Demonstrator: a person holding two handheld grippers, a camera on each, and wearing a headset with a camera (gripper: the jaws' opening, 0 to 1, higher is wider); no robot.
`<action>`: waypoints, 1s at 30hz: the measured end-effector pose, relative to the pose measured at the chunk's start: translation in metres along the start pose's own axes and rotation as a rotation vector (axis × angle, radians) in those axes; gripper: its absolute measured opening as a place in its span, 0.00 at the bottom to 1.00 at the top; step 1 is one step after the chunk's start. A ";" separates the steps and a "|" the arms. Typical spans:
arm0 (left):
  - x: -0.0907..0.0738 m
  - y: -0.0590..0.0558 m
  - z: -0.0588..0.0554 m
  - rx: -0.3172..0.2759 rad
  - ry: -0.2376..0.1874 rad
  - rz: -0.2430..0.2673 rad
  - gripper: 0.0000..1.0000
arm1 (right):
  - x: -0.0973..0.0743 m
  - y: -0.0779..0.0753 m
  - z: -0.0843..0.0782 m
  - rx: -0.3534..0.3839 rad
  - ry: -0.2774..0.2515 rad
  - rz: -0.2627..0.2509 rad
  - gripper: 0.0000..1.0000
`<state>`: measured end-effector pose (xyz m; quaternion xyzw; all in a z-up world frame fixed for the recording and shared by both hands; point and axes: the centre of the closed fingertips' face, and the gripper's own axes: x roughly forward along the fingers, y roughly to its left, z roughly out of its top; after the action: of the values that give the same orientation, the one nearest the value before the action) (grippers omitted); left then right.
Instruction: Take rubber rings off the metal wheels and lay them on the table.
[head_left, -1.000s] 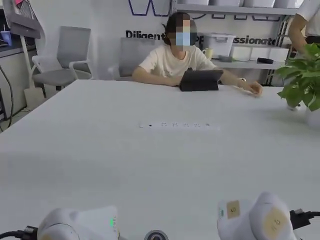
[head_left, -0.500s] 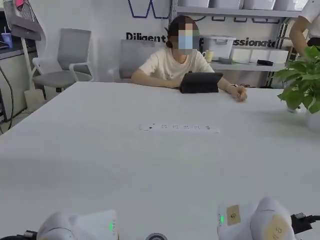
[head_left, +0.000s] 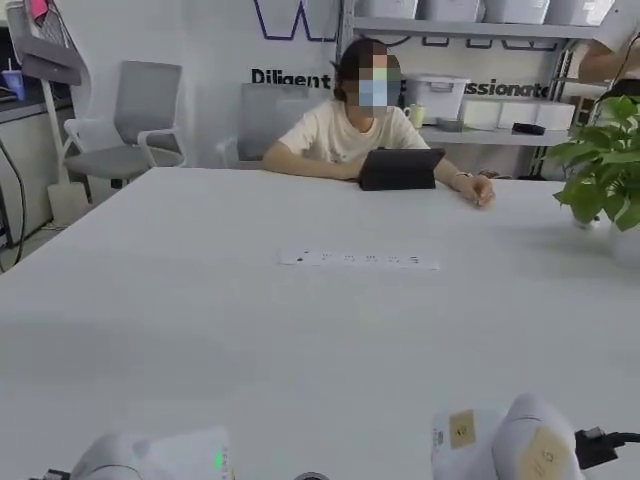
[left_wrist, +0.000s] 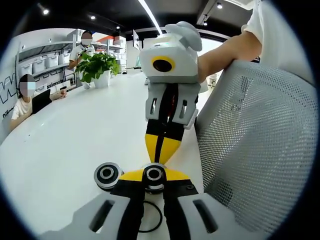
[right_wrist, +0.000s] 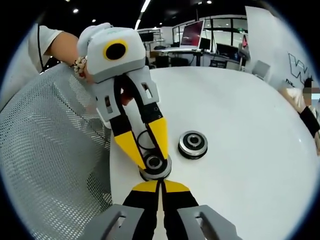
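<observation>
My left gripper (left_wrist: 154, 176) is shut on a small metal wheel (left_wrist: 154, 175) just above the white table (left_wrist: 75, 150). Its yellow fingers (right_wrist: 131, 147) reach in from the upper left in the right gripper view and hold that wheel (right_wrist: 155, 166). My right gripper (right_wrist: 161, 186) is shut, with its tips at the wheel's rim; whether it pinches anything I cannot tell. It comes down from above in the left gripper view (left_wrist: 161, 147). A second wheel (left_wrist: 108, 174) (right_wrist: 192, 144) rests on the table beside them. A loose black rubber ring (left_wrist: 150, 222) lies on the table under the left jaws.
The table edge runs close beside the wheels, with a grey mesh chair back (left_wrist: 250, 150) (right_wrist: 50, 150) just past it. Across the table a person (head_left: 350, 125) sits at a tablet (head_left: 400, 167). A white power strip (head_left: 358, 259) lies mid-table and a plant (head_left: 605, 160) stands at the right.
The head camera has tipped up a little, so the grippers' white bodies sit lower in the picture. The seated person's hand drew back toward the tablet.
</observation>
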<state>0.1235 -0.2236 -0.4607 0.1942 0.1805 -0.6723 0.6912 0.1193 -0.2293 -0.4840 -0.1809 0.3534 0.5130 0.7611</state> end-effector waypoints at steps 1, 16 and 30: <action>0.000 0.000 0.000 0.000 -0.001 -0.001 0.08 | 0.000 0.000 0.000 0.010 0.000 0.000 0.00; 0.000 0.000 0.000 0.002 -0.002 0.000 0.08 | -0.009 -0.008 0.003 0.415 -0.071 0.034 0.00; 0.000 0.001 0.000 0.011 0.005 0.003 0.08 | -0.010 -0.005 0.009 0.421 -0.084 0.034 0.00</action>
<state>0.1240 -0.2232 -0.4611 0.2001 0.1783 -0.6719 0.6904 0.1248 -0.2321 -0.4707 0.0096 0.4237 0.4475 0.7875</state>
